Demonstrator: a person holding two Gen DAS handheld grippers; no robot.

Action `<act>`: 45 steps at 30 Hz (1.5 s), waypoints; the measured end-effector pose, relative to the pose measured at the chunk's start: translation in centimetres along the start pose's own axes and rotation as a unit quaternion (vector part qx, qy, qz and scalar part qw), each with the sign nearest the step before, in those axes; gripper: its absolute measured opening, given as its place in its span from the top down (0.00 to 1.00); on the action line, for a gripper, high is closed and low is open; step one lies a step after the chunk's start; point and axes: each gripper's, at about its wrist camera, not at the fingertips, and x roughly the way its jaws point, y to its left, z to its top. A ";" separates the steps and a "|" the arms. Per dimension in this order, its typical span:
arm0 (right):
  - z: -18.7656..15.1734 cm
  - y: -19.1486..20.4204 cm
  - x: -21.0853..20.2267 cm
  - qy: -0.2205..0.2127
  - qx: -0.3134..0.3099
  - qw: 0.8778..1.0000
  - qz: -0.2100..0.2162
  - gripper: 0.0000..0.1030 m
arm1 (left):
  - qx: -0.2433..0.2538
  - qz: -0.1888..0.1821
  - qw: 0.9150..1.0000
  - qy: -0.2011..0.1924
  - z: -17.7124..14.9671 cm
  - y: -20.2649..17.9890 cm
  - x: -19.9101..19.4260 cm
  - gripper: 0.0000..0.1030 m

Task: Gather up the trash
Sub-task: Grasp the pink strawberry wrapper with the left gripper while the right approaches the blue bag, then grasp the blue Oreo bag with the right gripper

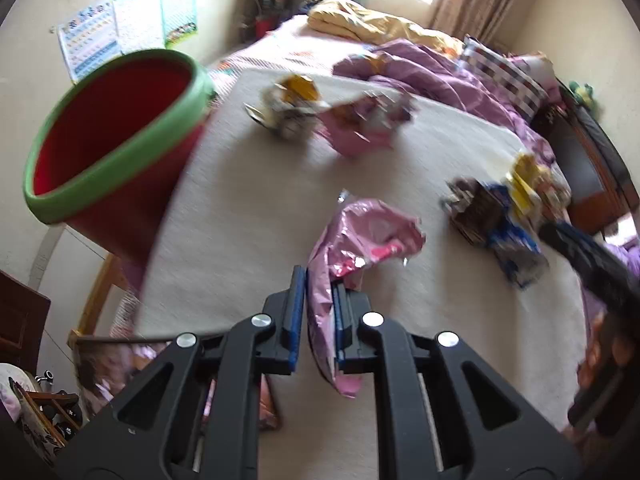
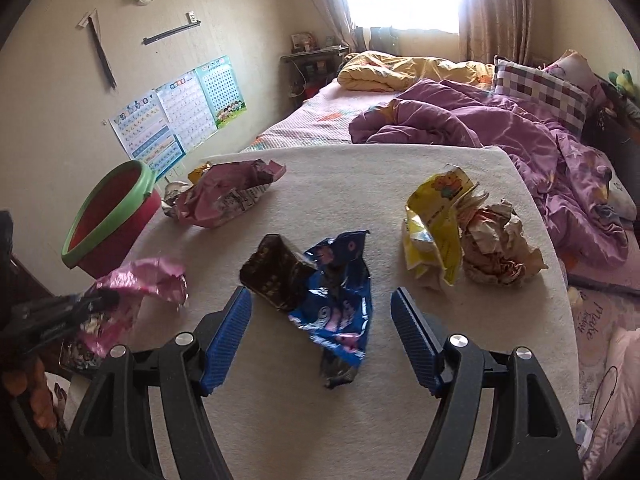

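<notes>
My left gripper is shut on a crumpled pink foil wrapper, pinched between its blue pads above the white mat. The same wrapper shows at the left of the right wrist view, with the left gripper blurred beside it. My right gripper stands open over a blue wrapper and a dark brown packet, touching neither. A red bin with a green rim stands at the mat's left edge, and it appears again as the bin in the right wrist view.
More litter lies on the mat: a yellow wrapper, a ball of crumpled paper and a pink printed wrapper. A purple duvet and pillows lie behind. The wall with posters is at the left.
</notes>
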 end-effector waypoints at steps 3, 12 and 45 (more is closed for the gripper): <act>0.1 -1.3 1.1 0.021 0.007 1.000 0.008 0.32 | 0.012 -0.004 1.000 0.012 -0.6 -2.1 0.5 0.58; -0.9 -3.0 2.6 0.059 0.038 0.997 0.045 0.33 | 0.020 0.019 1.000 0.009 -0.2 -3.1 1.0 0.49; 2.9 3.7 -1.7 -0.024 -0.011 0.995 0.098 0.85 | 0.031 0.016 0.998 -0.057 0.9 -2.5 -2.4 0.86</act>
